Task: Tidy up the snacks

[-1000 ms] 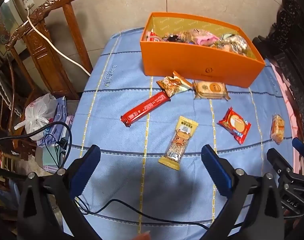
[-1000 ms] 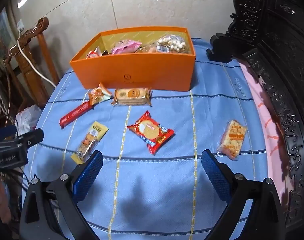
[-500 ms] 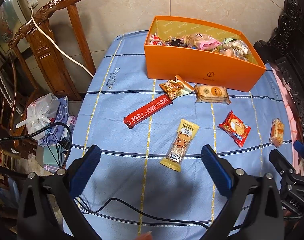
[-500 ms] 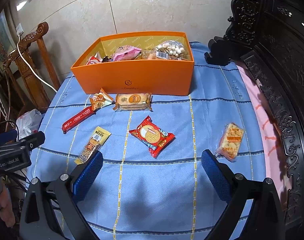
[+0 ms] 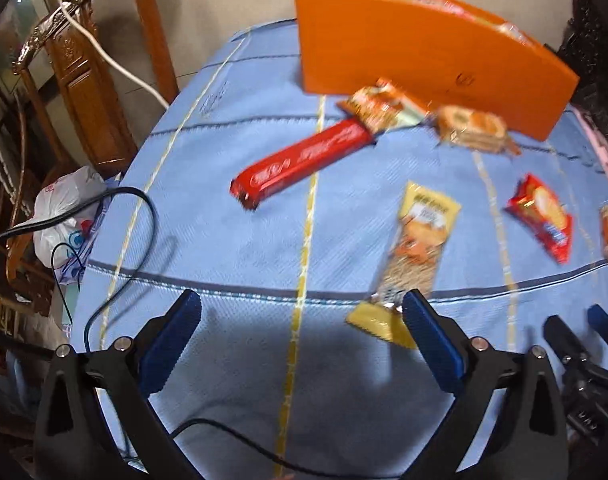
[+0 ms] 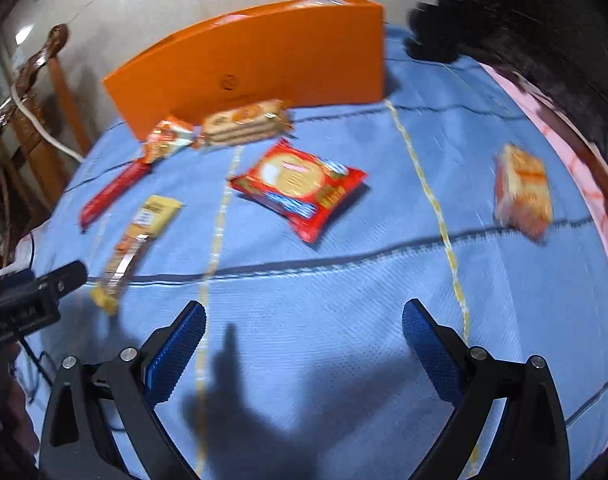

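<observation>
The tabletop [image 5: 224, 240], w/ a blue cloth over it, carries all the snacks. At its far side stands the orange box [image 5: 403, 52]; its near wall hides most of the inside, only some wrappers show over the rim. Six packs lie loose in front of it. The long red bar [image 5: 300, 160] is left of centre, and the yellow bar [image 5: 417, 248] is nearer, w/ its end just beside the right finger of the left hand-held gripper [image 5: 300, 344]. The red biscuit pack [image 6: 300, 184] is in the middle, the pale wafer pack [image 6: 521, 192] lies well apart near the right edge, and the small orange pack [image 6: 170, 140] and the sandwich biscuit pack [image 6: 244, 120] are close to the box wall.

Both the left one and the right hand-held gripper [image 6: 304, 344] are released, jaws wide, holding nothing.

Step in hand, by judgement: approach for a first pick; no loose pack is taken yet. The next move probably calls for lowering over one pack, closing across its narrow side, then lifting over the box wall.

Room is good in the middle. The wafer pack is near the pink edge and the dark carved furniture [image 6: 543, 20], so there is less room there. A black cable [image 5: 116, 240] lies at the left edge.
</observation>
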`<state>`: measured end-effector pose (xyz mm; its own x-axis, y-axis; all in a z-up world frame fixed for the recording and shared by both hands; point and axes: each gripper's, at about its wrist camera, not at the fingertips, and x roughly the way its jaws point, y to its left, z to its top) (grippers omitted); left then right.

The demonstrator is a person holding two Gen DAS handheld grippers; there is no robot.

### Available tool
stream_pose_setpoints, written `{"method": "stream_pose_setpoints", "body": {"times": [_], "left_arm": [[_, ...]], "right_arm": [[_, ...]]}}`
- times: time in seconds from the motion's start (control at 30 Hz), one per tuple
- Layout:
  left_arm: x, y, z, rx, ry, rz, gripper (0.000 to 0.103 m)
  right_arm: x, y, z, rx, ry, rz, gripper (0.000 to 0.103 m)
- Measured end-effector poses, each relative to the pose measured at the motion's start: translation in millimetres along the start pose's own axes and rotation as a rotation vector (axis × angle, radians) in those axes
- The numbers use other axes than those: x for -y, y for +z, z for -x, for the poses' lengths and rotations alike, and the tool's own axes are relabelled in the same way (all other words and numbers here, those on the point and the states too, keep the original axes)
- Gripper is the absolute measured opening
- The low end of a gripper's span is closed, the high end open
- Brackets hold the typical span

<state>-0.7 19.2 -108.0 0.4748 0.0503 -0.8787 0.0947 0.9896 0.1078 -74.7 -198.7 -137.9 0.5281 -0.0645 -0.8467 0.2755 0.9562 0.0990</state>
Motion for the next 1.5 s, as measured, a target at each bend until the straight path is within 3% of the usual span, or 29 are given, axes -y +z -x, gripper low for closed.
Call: {"method": "stream_pose_setpoints", "body": {"times": [0.07,0.13,0.23,0.33,0.5,1.5], "left_arm": [[-1,-9,-7,0.01,-0.025,0.006,0.099],[-3,-16,-9,0.035,-0.001,0.026,0.099],[-5,-22,-12,0.058,-0.018,0.001,0.099],[-5,-36,-12,0.156,-0.022,0.001,0.099],[-15,-36,-16,0.131,-0.078,0.092,0.099],[-13,-38,-13,0.128,-0.066,0.082,0.099]], "right_arm": [[-5,-5,1,0.047,-0.01,0.063,0.1],[-14,-13,0,0.086,-0.058,0.154,0.1],[-12,-11,-4,0.078,-0.044,0.135,0.1],[-14,-10,-8,0.077,-0.045,0.135,0.1],[-12,-11,-5,0.083,-0.044,0.134,0.1],[-14,-15,0,0.091,-0.051,0.143,0.1]]}}
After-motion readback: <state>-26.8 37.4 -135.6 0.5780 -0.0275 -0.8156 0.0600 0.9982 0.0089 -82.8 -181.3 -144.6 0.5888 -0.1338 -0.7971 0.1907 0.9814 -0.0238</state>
